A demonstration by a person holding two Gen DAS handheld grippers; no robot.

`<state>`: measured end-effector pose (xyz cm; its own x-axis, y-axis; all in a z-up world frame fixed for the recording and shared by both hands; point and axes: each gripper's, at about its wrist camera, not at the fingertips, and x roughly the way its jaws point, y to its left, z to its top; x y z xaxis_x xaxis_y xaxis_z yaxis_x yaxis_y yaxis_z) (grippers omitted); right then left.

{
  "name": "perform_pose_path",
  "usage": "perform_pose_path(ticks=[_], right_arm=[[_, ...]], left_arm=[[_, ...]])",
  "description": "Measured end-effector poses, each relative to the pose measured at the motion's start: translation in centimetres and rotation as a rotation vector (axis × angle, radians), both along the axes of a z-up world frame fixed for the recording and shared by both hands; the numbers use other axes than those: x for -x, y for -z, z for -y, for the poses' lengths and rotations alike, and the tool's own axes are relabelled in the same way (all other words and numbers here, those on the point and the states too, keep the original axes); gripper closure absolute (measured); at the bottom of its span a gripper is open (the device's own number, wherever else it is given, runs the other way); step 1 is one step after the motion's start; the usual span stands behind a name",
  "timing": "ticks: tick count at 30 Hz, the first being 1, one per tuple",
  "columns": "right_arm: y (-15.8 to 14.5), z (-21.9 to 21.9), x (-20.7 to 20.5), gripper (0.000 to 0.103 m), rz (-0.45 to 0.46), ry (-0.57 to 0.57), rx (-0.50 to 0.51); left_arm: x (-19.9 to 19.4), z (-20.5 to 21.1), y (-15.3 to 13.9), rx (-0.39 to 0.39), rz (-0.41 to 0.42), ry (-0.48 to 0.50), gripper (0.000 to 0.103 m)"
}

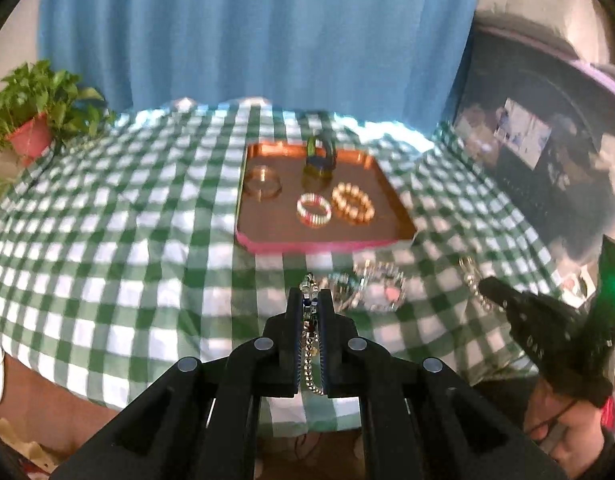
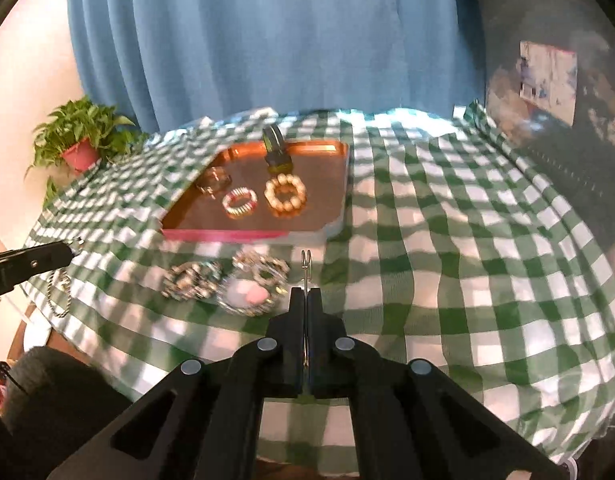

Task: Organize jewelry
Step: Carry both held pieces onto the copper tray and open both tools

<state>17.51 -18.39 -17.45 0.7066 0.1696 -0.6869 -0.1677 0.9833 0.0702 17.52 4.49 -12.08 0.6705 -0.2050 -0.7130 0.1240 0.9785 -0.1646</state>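
A plant [image 1: 31,120] is seen at the far left edge of the checked cloth [image 1: 127,240]. The left gripper [image 1: 310,300] is clamped on a beaded chain [image 1: 309,344], which hangs down between the pads. Beyond it the tray [image 1: 327,245] lies on the cloth, and in it a clear bangle [image 1: 262,187], a red-white bracelet [image 1: 314,210], a bead bracelet [image 1: 353,204] and a dark stack of bangles [image 1: 320,158] are seen. Just before the tray's near rim, loose bracelets [image 2: 227,280] are heaped on the cloth. The right gripper [image 2: 306,300] is closed on a thin wire hook [image 2: 306,264], whose top stands above the fingertips.
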Motion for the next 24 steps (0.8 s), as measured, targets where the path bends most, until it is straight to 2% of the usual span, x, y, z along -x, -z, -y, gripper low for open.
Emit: perform_pose_path(ticks=[6, 8, 11, 16, 20, 24], right_arm=[[-4.7, -2.3, 1.3, 0.103, 0.065, -0.019, 0.023], [-6.1, -2.6, 1.5, 0.103, 0.076, -0.030, -0.003], [-8.6, -3.2, 1.9, 0.103, 0.113, -0.051, -0.031], [-11.8, -4.6, 1.9, 0.103, 0.186, -0.091, -0.037], [-13.3, -5.7, 1.2, 0.103, 0.226, -0.118, -0.024], [-12.9, -6.6, -1.1, 0.103, 0.226, -0.131, -0.013]], left_arm=[[0.7, 0.5, -4.8, -0.023, 0.131, 0.016, 0.096], [0.9, 0.7, -6.0, -0.018, 0.162, 0.027, 0.096], [0.9, 1.0, -7.6, 0.032, 0.181, 0.067, 0.096], [1.2, 1.9, -9.9, 0.003, 0.255, 0.110, 0.096], [1.0, 1.2, -10.9, 0.025, 0.300, 0.119, 0.096], [-1.4, -0.8, -10.1, 0.112, 0.292, 0.119, 0.096]])
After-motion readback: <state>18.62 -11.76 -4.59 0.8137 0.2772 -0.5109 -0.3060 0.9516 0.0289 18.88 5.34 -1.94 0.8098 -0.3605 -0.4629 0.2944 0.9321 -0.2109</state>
